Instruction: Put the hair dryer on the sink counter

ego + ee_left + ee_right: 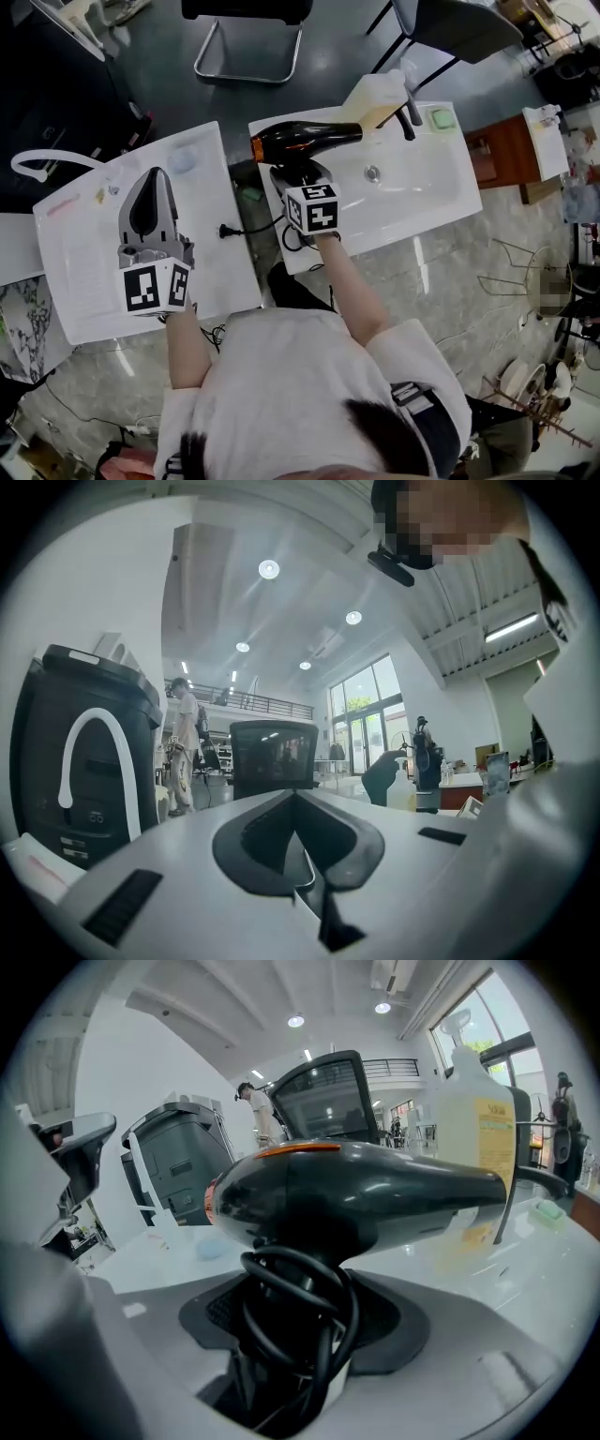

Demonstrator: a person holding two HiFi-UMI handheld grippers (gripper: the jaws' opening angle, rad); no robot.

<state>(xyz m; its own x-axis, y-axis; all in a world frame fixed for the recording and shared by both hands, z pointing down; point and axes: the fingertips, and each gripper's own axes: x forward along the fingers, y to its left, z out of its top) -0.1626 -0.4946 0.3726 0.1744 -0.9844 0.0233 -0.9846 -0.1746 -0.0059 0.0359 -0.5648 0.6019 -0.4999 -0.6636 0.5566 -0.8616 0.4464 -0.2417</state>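
A black hair dryer (305, 139) with an orange ring lies level over the left end of the white sink counter (441, 202), its barrel pointing at a soap bottle (375, 97). My right gripper (300, 174) is shut on its handle, where the black cord is coiled. The right gripper view shows the hair dryer (375, 1194) just above the right gripper (291, 1335), with the counter (525, 1269) below; whether it touches the counter I cannot tell. My left gripper (153, 180) hangs shut and empty over the white table (89, 281) at the left. The left gripper (296, 808) points at open room.
On the counter are a faucet (409, 116), a basin (412, 173) and a green pad (441, 119). A dark gap with the cord's plug (225, 231) separates table and counter. Chairs (248, 37) stand beyond. A wooden cabinet (502, 155) is at the right. A black machine (84, 752) stands left.
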